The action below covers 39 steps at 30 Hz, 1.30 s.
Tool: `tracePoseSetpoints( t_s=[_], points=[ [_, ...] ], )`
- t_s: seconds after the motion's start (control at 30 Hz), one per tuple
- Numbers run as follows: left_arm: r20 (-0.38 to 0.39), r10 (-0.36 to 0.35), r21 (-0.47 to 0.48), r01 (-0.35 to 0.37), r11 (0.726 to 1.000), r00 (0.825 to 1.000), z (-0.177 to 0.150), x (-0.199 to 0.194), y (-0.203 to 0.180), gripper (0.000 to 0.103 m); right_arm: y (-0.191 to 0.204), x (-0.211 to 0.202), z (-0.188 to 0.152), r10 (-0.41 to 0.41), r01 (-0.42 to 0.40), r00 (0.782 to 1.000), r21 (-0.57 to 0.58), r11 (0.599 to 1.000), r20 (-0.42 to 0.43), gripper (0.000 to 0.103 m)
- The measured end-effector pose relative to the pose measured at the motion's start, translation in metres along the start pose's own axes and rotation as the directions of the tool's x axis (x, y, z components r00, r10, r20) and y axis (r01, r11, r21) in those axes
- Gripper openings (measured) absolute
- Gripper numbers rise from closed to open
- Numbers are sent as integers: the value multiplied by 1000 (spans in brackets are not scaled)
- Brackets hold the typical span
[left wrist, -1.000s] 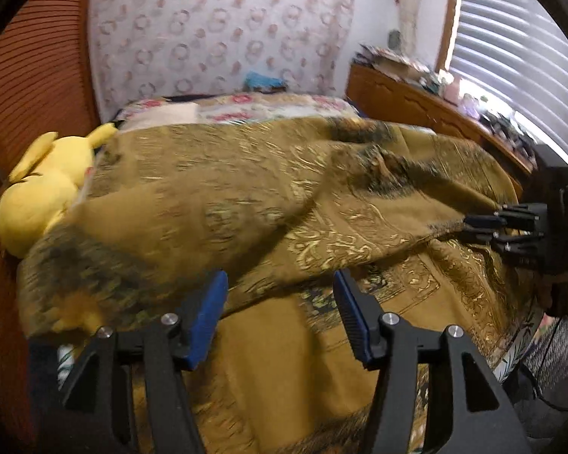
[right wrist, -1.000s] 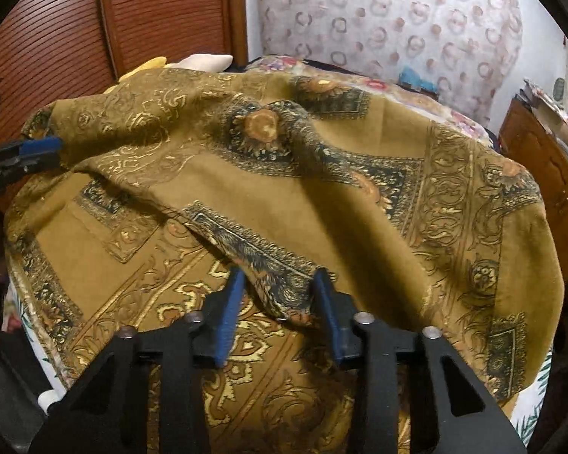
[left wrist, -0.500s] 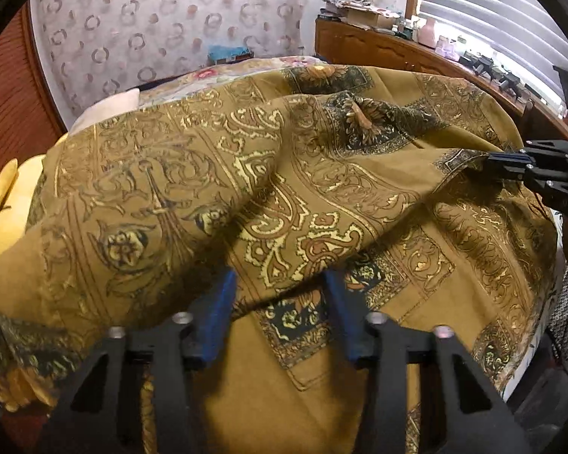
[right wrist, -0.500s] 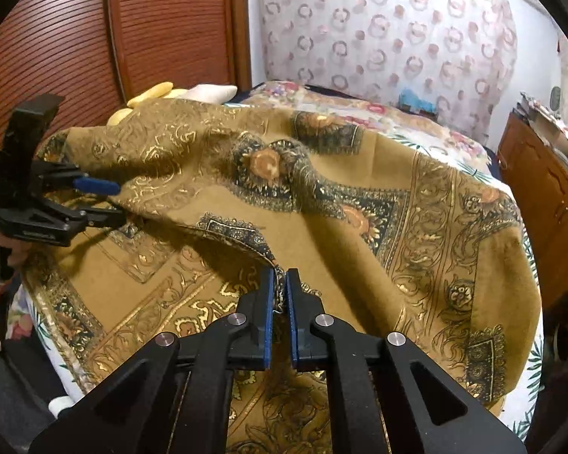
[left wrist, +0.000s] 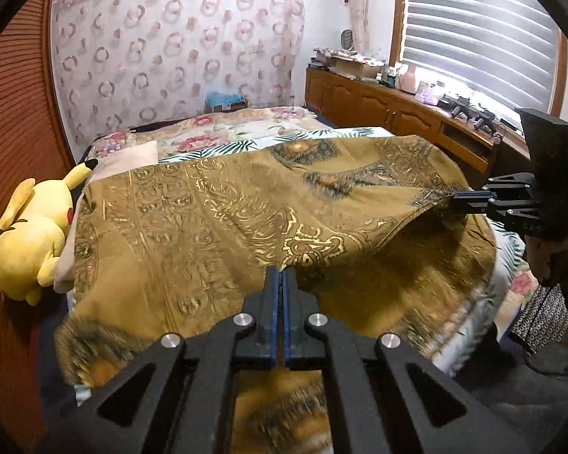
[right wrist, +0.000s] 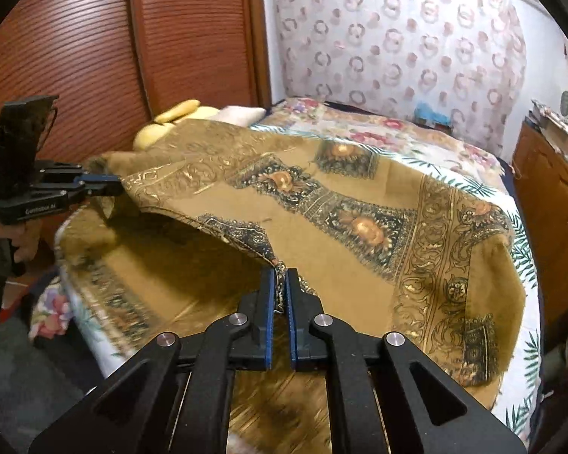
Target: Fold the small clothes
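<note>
Flanking the lifted cloth [left wrist: 216, 234], both tongs clamp its edge; plush toy [left wrist: 30, 238] lies beside.

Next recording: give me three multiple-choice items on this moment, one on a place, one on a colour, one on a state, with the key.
1. Where does the plush toy lie?
A. by the wooden doors, beside the cloth
B. on the cabinet under the window
C. on the floor

2. What is the main colour of the patterned cloth?
A. blue
B. golden brown
C. white

3. How is the near edge of the cloth?
A. flat on the bed
B. pinched in one gripper only
C. pinched in both grippers and lifted

Key: A, the toy rests along the slatted doors; B, the cloth shows ochre with dark medallions; C, the left gripper and the right gripper each clamp the edge, which hangs above the bed.
</note>
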<state>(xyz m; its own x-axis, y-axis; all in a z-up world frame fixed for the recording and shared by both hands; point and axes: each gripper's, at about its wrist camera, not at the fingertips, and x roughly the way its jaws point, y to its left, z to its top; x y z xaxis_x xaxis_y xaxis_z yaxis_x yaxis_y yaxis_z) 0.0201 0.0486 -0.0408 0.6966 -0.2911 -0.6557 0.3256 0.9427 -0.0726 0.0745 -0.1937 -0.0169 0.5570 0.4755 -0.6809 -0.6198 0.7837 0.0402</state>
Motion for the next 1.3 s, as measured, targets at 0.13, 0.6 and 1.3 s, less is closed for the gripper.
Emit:
tracePoseSetpoints(
  t_s=[0.13,0.6,1.3],
  points=[
    [-21,-12,-24,11,1000,1000,-12,-4,2,0,13,-20,-7,36,-36,999,-8,999,1,3],
    [25,23,-138,-19,990,999,-28,-33,33,41,4,-14,-40,15,-11,999,77,997,-51,19],
    [-61,248,-324,-255,911,967,-64,-2,116,54,-121,-45,-69,-351,353,934,281,892,-62,54]
  ],
)
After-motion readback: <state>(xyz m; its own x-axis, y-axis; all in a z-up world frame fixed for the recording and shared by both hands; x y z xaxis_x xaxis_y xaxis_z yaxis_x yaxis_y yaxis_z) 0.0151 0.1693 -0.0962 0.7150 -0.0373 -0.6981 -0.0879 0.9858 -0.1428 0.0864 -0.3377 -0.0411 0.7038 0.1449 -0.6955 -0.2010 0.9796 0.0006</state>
